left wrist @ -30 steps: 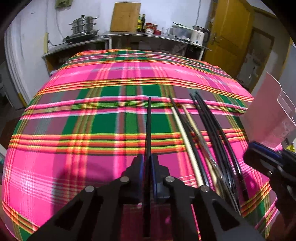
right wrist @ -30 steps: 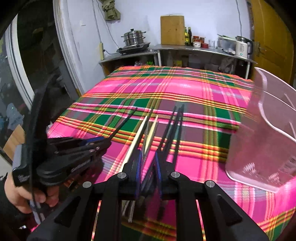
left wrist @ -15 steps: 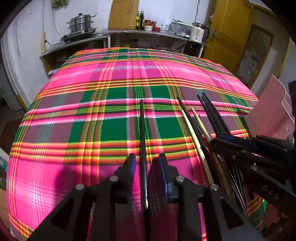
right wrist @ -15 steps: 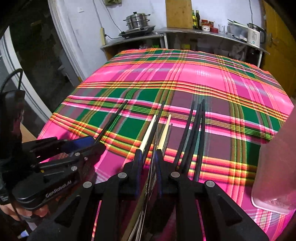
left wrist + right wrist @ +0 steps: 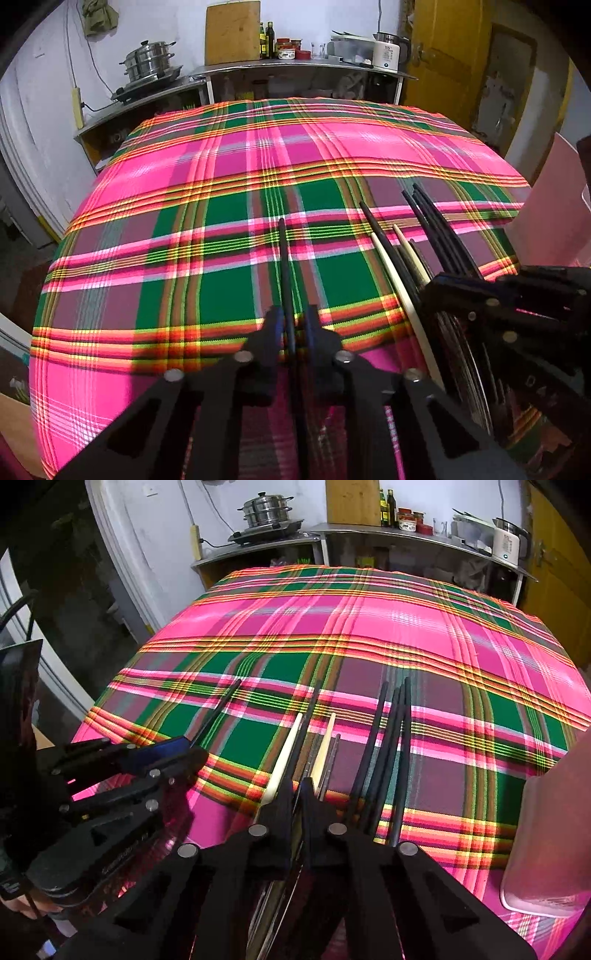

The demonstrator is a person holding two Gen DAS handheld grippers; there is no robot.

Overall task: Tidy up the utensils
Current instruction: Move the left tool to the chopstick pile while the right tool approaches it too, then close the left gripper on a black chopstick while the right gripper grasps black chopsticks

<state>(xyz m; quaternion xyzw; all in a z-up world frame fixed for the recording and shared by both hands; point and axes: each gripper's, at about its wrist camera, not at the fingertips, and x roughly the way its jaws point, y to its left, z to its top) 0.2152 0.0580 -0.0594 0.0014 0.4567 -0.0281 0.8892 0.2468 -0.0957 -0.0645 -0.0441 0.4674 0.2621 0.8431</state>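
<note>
A pile of chopsticks lies on the plaid cloth: black ones (image 5: 439, 229) (image 5: 391, 753) and cream ones (image 5: 391, 273) (image 5: 284, 753). My left gripper (image 5: 293, 317) stands around one black chopstick (image 5: 283, 266) that lies apart to the left; a small gap shows on each side of it. It also shows in the right wrist view (image 5: 218, 712), with the left gripper (image 5: 173, 753) at its near end. My right gripper (image 5: 297, 794) is shut on a black chopstick (image 5: 308, 720) in the pile, and shows in the left wrist view (image 5: 443, 288).
A clear pink plastic container (image 5: 546, 849) (image 5: 554, 214) stands on the table at the right. The pink and green plaid cloth (image 5: 258, 166) covers the table. A counter with a steamer pot (image 5: 147, 62) and a kettle stands behind.
My left gripper has loosened around the lone chopstick, which has settled lower on the cloth. My right gripper has moved forward over the pile and closed on a black chopstick.
</note>
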